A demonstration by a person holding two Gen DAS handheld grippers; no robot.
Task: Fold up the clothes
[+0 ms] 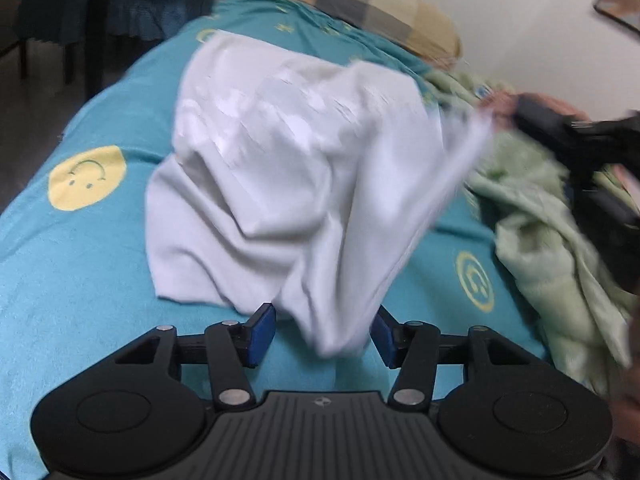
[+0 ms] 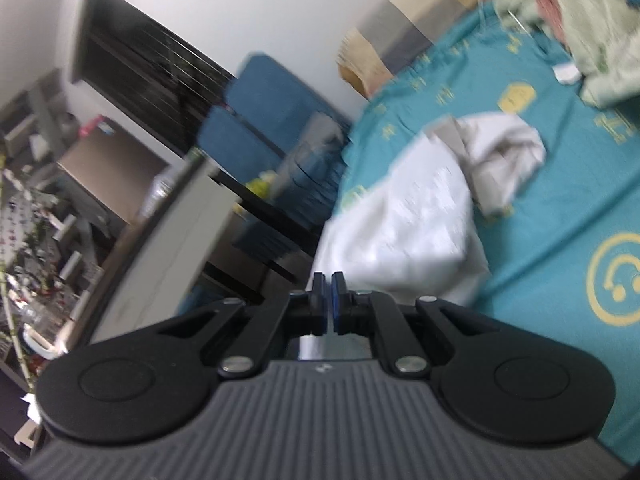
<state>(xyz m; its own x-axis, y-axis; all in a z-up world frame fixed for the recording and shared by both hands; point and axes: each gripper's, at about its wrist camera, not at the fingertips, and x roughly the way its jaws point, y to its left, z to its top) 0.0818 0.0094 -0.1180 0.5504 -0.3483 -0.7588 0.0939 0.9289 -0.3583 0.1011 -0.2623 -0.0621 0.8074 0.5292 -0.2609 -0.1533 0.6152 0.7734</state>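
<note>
One white garment, one green blanket, one checked pillow, two grippers.

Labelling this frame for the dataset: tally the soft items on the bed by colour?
White garment: 1
Pale green blanket: 1
Checked beige-grey pillow: 1
Teal smiley-print sheet: 1
Total: 4

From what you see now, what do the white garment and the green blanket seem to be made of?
The white garment looks like thin, matte woven or knit fabric, perhaps cotton: it drapes in soft folds without shine. The green blanket looks like plush fleece: its surface seems fuzzy and thick. Motion blur leaves both uncertain.
</note>
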